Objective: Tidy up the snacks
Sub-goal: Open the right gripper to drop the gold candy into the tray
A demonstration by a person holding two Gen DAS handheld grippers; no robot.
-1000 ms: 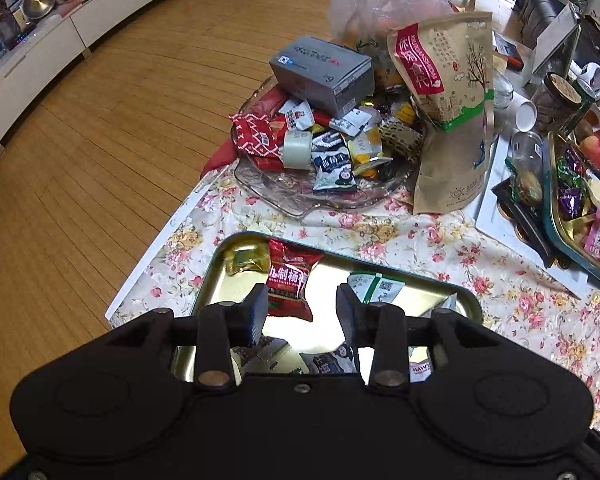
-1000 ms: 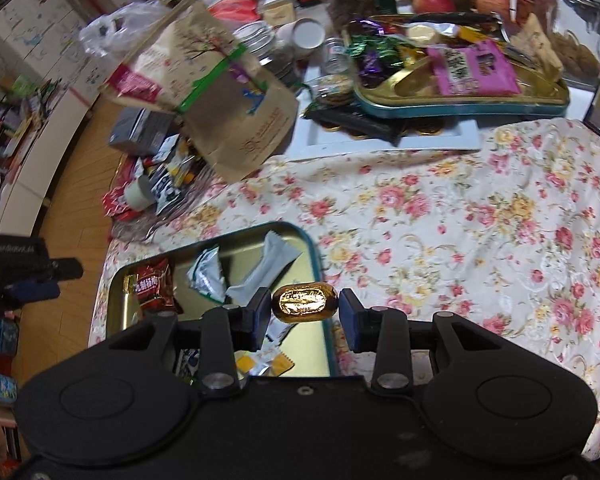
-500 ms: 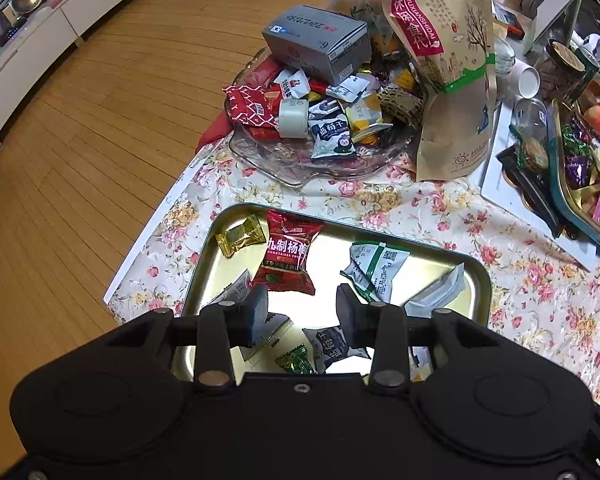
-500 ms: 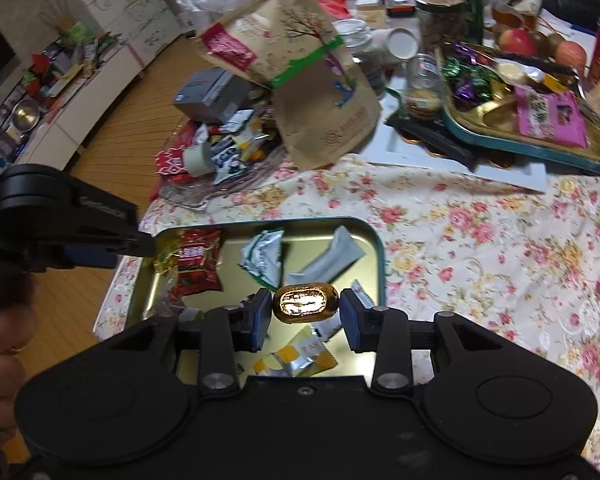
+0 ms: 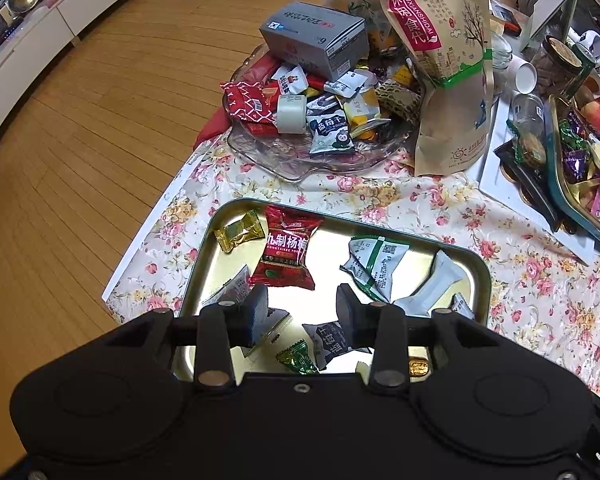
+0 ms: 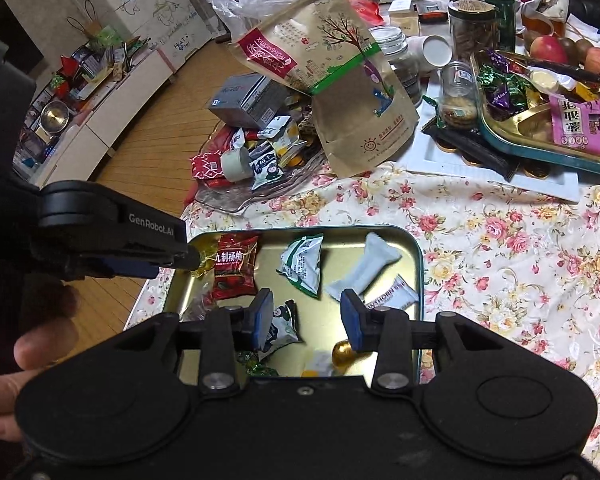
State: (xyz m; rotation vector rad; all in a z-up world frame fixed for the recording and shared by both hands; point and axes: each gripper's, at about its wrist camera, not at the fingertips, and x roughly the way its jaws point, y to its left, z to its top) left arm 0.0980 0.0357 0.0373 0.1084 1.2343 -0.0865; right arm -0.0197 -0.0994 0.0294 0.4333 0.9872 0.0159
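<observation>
The right gripper point(image 6: 306, 316) hangs over the near end of a gold tray point(image 6: 419, 264) on a flowery tablecloth point(image 6: 500, 248). Its blue pads are apart and nothing is between them. The round gold candy point(image 6: 342, 354) lies loose on the tray floor, just under the right pad point(image 6: 350, 320). In the left wrist view the same gold candy point(image 5: 419, 367) peeks out at the near right of the tray point(image 5: 485, 280).

The left gripper point(image 5: 302, 314) hangs over the near left side of the tray. Its jaws are let go too, with nothing between them. In the right wrist view it reaches in from the left, and its tip point(image 6: 190, 258) is over the tray's far left corner. A hand point(image 6: 24, 364) shows at the near left edge.

Inside the tray lie a red snack pack point(image 5: 288, 252), a small yellow candy point(image 5: 239, 235), a green and white pack point(image 5: 376, 262), a white pack point(image 5: 432, 284), a dark pack point(image 5: 330, 342) and a green candy point(image 5: 298, 358).

Farther off sits a glass dish point(image 5: 300, 166) heaped with snacks, with a grey box point(image 5: 314, 38) on top. A tall brown bag point(image 5: 448, 72) leans just to the right of it. At the far right a second tray point(image 6: 540, 148) holds purple candies and a pink pack.
</observation>
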